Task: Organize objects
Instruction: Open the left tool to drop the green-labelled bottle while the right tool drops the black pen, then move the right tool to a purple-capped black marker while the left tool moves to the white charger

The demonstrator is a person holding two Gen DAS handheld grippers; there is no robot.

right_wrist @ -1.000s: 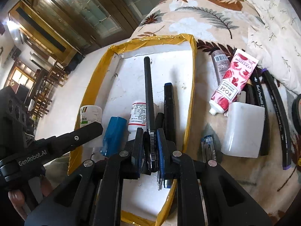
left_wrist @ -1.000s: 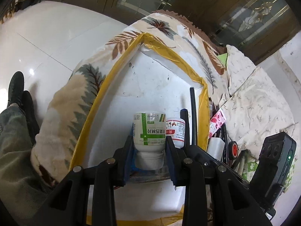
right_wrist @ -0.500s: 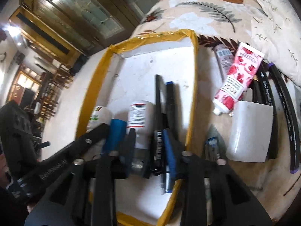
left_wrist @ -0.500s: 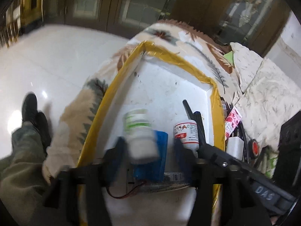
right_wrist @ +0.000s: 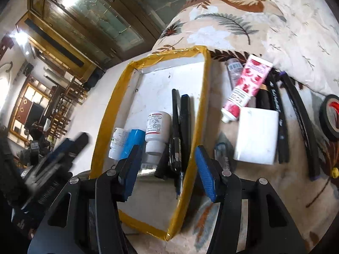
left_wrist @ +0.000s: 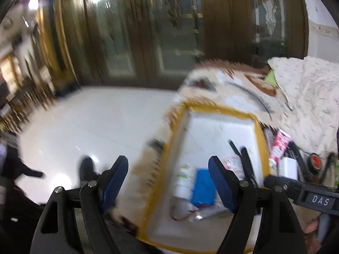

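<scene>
At the bottom of the right wrist view, the right tongs (right_wrist: 167, 169) are opening, blue pads spread with nothing pressed between them. Just beyond them, mid-frame, the white tray edged in yellow tape (right_wrist: 110, 114) holds a white bottle with a green label (right_wrist: 117, 144), a blue cylinder (right_wrist: 132, 142), a white bottle with a red-striped label (right_wrist: 156, 131) and two black pens (right_wrist: 180, 127) side by side. Right of the tray, on the leaf-printed cloth surface (right_wrist: 222, 27), lie a white rectangular block (right_wrist: 256, 137), a pink rose-printed tube (right_wrist: 245, 86) and a black tape roll (right_wrist: 330, 116). In the blurred left wrist view, the left tongs (left_wrist: 168, 182) are opening too, empty, at lower centre above the tray's left edge.
</scene>
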